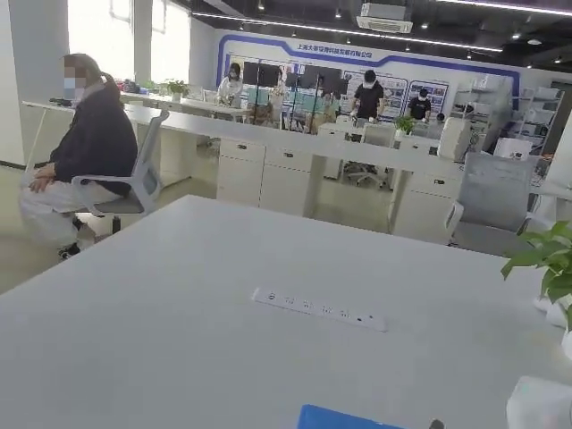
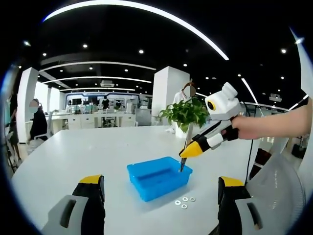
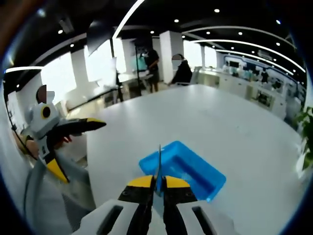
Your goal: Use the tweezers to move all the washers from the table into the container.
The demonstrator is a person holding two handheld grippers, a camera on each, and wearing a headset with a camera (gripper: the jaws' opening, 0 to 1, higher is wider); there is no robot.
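Note:
A blue open container sits on the white table, and its edge also peeks in at the bottom of the head view. Three small washers lie on the table just beside its near right corner. My right gripper is shut on thin metal tweezers, which point down at the container. From the left gripper view, the tweezers reach down to the container's right rim. My left gripper is open and empty, a little back from the container.
A potted plant stands behind the container, with leaves at the right edge of the head view. A white power strip lies mid-table. One person sits in a chair to the left, beyond the table's edge.

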